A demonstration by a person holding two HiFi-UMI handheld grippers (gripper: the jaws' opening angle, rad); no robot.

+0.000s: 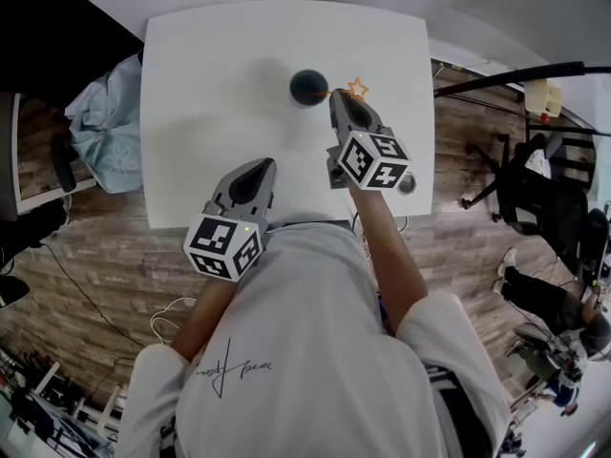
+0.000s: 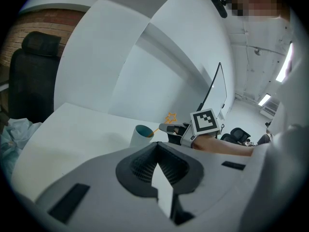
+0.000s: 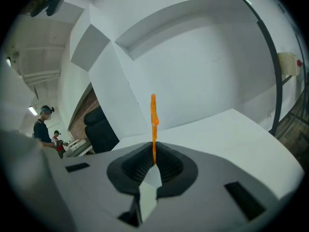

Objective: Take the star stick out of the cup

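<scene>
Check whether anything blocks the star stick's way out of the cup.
Nothing visible does. The right gripper is shut on the star stick, whose lower end sits in the cup. Nothing hangs over the cup, and the left gripper is well apart.

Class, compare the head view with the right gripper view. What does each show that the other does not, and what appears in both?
Only the head view shows the dark cup, the left gripper resting near the table's front edge, and the open star outline at the end of the star stick. Only the right gripper view shows the right gripper from close up, its jaws closed on the stick's thin orange shaft. Both show the right gripper, the star stick and the white table.
</scene>
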